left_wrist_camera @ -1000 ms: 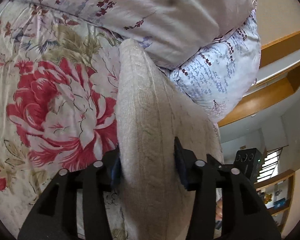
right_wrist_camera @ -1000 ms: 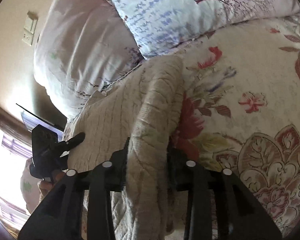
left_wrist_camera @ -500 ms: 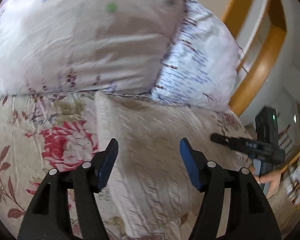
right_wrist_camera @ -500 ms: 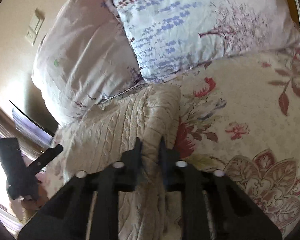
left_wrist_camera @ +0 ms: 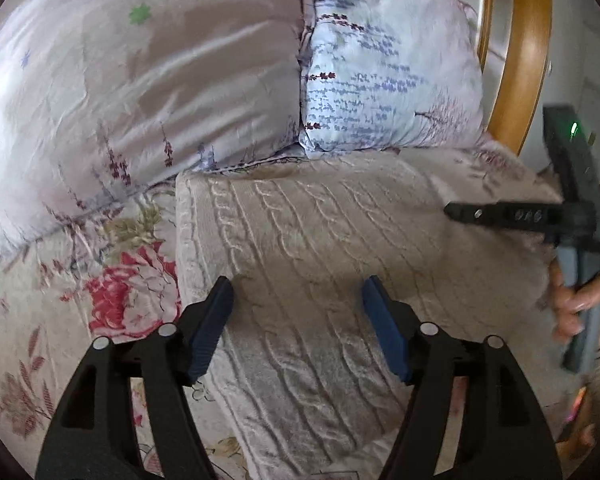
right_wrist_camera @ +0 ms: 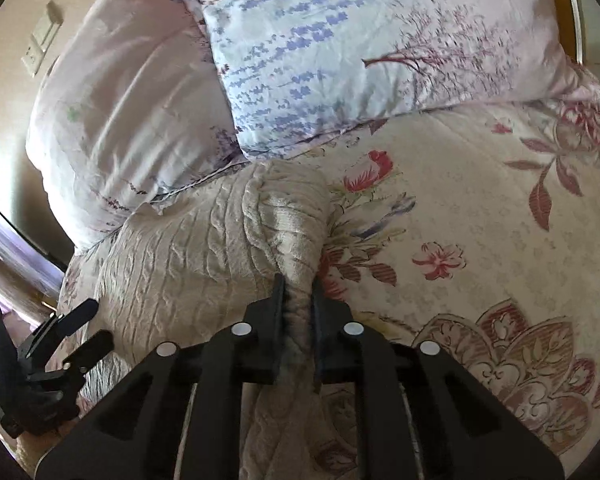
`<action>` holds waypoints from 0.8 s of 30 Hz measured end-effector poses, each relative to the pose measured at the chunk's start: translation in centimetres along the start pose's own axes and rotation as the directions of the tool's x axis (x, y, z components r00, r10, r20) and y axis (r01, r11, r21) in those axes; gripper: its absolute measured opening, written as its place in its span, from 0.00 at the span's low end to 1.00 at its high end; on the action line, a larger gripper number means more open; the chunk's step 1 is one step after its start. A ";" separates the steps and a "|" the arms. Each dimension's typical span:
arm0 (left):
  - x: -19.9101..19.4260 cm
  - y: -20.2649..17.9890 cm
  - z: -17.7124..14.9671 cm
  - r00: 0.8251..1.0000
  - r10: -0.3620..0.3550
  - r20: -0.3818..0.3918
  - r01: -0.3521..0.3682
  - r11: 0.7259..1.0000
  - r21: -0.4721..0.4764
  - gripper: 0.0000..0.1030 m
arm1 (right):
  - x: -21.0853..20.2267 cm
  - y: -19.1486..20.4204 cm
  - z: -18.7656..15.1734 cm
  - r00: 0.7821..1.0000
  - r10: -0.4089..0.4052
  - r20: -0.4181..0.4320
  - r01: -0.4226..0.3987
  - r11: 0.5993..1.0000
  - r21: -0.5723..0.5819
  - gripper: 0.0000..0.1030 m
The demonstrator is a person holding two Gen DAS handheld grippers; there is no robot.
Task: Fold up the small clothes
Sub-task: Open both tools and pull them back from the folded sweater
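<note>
A cream cable-knit sweater (left_wrist_camera: pixel 320 232) lies flat on the floral bedspread (left_wrist_camera: pixel 112 304), its far edge against the pillows. My left gripper (left_wrist_camera: pixel 297 284) hovers over the sweater's near left part. Its jaws are opening, and its blue pads (left_wrist_camera: pixel 216 312) touch nothing. In the right wrist view the sweater (right_wrist_camera: pixel 204 248) bunches into a raised fold at its right edge. My right gripper (right_wrist_camera: pixel 297 280) pinches that fold between its pads, and its jaws are starting to open. The right gripper (left_wrist_camera: pixel 460 211) shows at the sweater's far right side, the left gripper (right_wrist_camera: pixel 94 322) at the lower left.
Two pillows, a pale lilac one (left_wrist_camera: pixel 140 80) and a blue-flowered one (left_wrist_camera: pixel 380 72), lean at the head of the bed. A curved wooden headboard (left_wrist_camera: pixel 520 60) stands behind them. A wall switch (right_wrist_camera: pixel 40 44) is at the upper left. A hand (left_wrist_camera: pixel 576 304) holds the right gripper.
The left gripper has let go of the sweater fold, opened wide, rolled and pulled back; the sweater now lies flat. The right gripper has closed narrowly onto the sweater's right edge.
</note>
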State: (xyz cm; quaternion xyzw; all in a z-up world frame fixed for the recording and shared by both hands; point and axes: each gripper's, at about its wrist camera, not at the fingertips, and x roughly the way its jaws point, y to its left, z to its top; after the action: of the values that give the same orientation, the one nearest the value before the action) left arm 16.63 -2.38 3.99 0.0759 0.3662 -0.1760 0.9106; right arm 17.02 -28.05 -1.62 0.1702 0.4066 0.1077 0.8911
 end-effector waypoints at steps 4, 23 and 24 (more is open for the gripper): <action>-1.9 0.8 -0.4 1.000 -0.014 0.027 0.015 0.999 -0.049 0.66 | -3.4 1.3 -1.0 0.995 -0.004 0.096 0.012 0.997 -0.080 0.23; -1.6 3.8 -4.6 0.996 -0.037 -0.087 0.019 0.979 -0.202 0.73 | -3.8 5.1 -6.8 0.996 -0.083 0.041 0.092 0.945 -0.314 0.28; -1.4 3.9 -4.7 0.995 -0.046 -0.092 0.026 0.976 -0.214 0.73 | -3.9 5.1 -6.8 0.995 -0.084 0.044 0.094 0.947 -0.307 0.28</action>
State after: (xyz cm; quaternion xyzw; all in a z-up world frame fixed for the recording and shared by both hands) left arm 14.16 2.88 1.63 -0.0202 0.4278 -0.1483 0.8914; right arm 9.07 -23.17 -1.12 0.0119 0.3787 0.1270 0.9167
